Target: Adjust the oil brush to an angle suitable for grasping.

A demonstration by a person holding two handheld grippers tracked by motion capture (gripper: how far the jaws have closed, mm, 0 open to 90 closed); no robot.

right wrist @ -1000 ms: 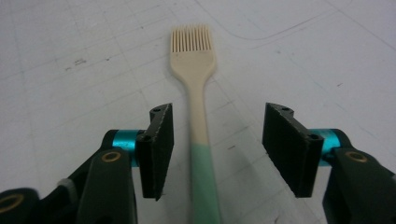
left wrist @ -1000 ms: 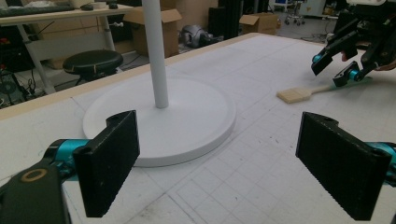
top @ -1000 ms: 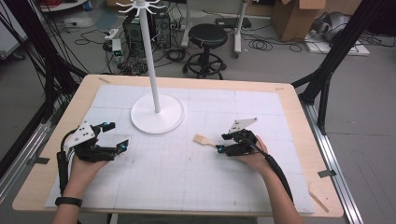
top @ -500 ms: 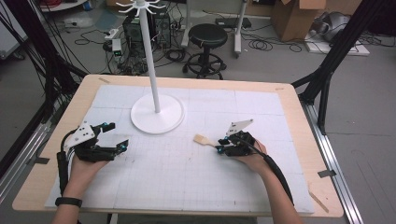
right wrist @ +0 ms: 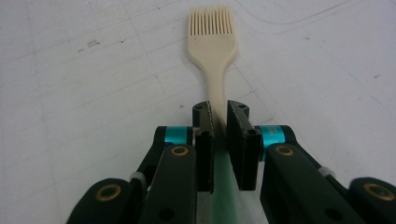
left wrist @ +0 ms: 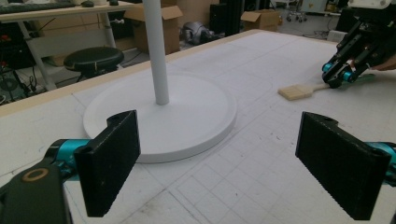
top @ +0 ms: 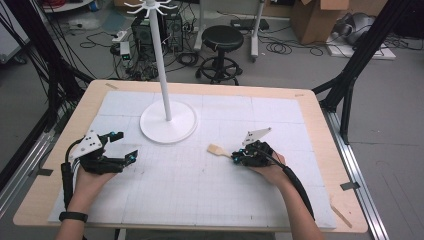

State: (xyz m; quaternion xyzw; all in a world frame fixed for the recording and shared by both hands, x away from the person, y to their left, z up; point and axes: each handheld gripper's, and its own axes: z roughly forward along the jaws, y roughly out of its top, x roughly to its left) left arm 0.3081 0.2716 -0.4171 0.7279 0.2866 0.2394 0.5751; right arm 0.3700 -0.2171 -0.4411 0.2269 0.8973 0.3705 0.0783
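A cream pastry brush point(top: 217, 149) lies flat on the white mat, right of the middle, bristles pointing left. My right gripper point(top: 236, 156) sits low on the mat at its handle. In the right gripper view the jaws point(right wrist: 219, 112) have just been closing and now press on the thin handle, with the bristle head point(right wrist: 212, 42) ahead of them and a green part of the handle under the gripper. My left gripper point(top: 125, 145) rests at the mat's left, open and holding nothing point(left wrist: 217, 158). From it I see the brush point(left wrist: 295, 91) and the right gripper point(left wrist: 337, 77) far off.
A white stand with a round base point(top: 167, 122) and a tall pole rises at the back middle of the mat; its base point(left wrist: 187, 112) lies just ahead of my left jaws. A thin wooden strip point(top: 342, 214) lies near the table's front right corner.
The right gripper's jaws have drawn together onto the brush handle. Both hands have stayed where they were, and the brush has not shifted.
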